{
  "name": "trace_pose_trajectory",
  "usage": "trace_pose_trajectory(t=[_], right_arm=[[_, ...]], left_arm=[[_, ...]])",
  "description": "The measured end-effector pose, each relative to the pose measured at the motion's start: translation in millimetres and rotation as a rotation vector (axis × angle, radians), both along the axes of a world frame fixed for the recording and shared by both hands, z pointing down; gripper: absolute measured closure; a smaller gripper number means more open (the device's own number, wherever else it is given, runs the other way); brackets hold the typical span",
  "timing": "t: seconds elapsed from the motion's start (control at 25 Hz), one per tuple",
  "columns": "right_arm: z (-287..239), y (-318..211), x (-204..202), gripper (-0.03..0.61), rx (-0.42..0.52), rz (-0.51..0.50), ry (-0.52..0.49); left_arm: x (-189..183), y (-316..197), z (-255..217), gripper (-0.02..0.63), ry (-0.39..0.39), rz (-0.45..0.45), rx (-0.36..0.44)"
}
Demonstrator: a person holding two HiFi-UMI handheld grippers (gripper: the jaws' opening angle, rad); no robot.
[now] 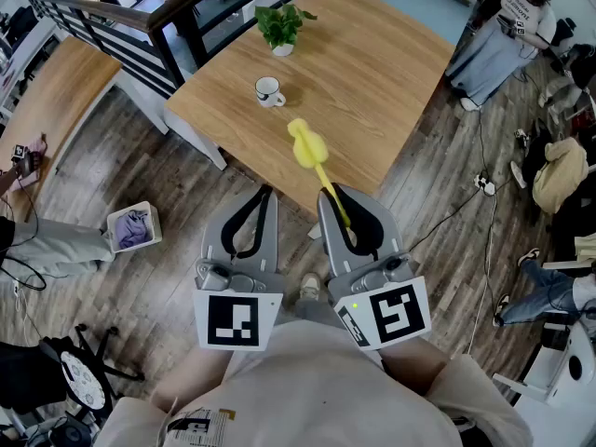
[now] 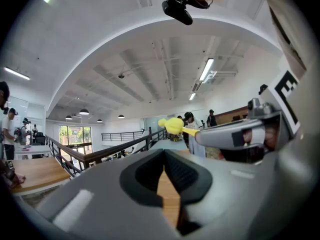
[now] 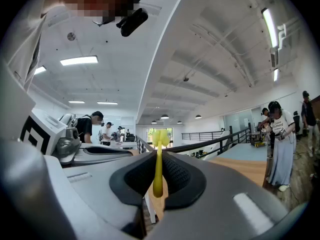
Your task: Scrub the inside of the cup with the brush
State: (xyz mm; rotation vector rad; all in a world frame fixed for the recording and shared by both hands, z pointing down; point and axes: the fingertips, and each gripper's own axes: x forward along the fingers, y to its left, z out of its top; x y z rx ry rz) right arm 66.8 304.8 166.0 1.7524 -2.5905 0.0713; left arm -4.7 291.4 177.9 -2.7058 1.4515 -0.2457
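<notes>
Yellow brush (image 1: pixel 308 145) is gripped by its handle in R gripper (image 1: pixel 333 199) fingers, head pointed fwd. L gripper (image 1: pixel 264 194) fingers are clenched, empty. Cup (image 1: pixel 268 91) is seated upright on tabletop (image 1: pixel 382 82), well apart from brush, near plant (image 1: pixel 282 24).

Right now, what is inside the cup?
Nothing sticks out of the cup, but its bottom is too small to make out. The brush is outside it, held by the right gripper over the table edge.
</notes>
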Motion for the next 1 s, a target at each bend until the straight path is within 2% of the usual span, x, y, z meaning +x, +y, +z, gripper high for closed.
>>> trace_pose_trajectory(t=[0.64,1.0], right_arm=[[4,17,20,0.543,-0.031,-0.04,0.004],[5,23,29,0.543,-0.021,-0.116,0.012]], left_arm=[[21,14,3,0.611,-0.006,-0.02,-0.015],[30,23,4,0.611,0.001,-0.07,-0.007]])
